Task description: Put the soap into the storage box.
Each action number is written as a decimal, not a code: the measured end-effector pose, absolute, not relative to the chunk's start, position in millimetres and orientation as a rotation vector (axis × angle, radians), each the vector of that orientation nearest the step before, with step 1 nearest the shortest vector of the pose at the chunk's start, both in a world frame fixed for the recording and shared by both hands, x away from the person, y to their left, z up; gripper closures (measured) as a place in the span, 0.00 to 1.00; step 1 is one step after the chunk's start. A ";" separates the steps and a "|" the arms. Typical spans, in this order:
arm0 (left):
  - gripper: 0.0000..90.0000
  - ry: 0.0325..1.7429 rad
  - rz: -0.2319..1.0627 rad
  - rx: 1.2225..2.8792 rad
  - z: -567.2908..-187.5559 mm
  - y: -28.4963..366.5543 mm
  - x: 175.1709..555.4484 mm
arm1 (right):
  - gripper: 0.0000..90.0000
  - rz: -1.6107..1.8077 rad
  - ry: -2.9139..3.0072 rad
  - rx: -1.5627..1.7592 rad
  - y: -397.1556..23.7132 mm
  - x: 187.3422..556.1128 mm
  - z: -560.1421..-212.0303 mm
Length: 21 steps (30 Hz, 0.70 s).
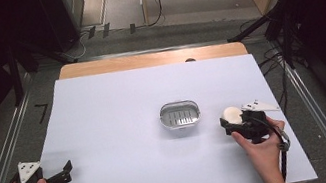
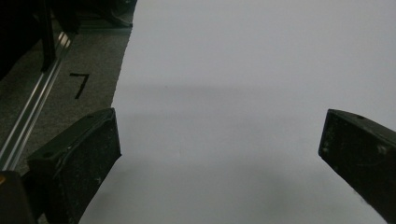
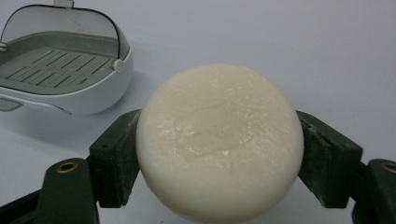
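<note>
The right gripper (image 1: 231, 121) has its fingers (image 3: 112, 163) clamped on either side of a round, cream-white bar of soap (image 3: 219, 142), held just above the white-covered desk (image 1: 105, 122). Near it, toward the desk's middle, sits an open white soap dish with a slotted grey tray (image 1: 180, 114), nothing between them. The left gripper (image 1: 66, 172) rests at the near left corner, fingers (image 2: 79, 158) spread wide and empty.

Cream-white soap (image 3: 219, 144); white dish (image 3: 60, 60), grey slotted tray inside; black jaws; white table (image 1: 107, 132).
</note>
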State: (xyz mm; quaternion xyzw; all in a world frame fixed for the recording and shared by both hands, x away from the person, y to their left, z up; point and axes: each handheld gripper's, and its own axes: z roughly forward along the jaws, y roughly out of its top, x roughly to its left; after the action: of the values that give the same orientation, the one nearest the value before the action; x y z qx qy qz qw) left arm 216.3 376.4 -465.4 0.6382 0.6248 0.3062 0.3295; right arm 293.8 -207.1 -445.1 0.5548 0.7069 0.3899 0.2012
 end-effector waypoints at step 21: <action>0.00 1.635 0.796 1.667 -465.5 376.7 216.3 | 0.27 1.121 2.033 1.485 -172.8 305.3 -434.8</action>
State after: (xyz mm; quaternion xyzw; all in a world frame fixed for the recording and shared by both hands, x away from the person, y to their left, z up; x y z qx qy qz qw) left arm 216.3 376.7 -465.5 0.6378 0.6253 0.3043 0.3311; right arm 305.3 -172.8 -434.8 0.5288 0.7240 0.3992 0.1917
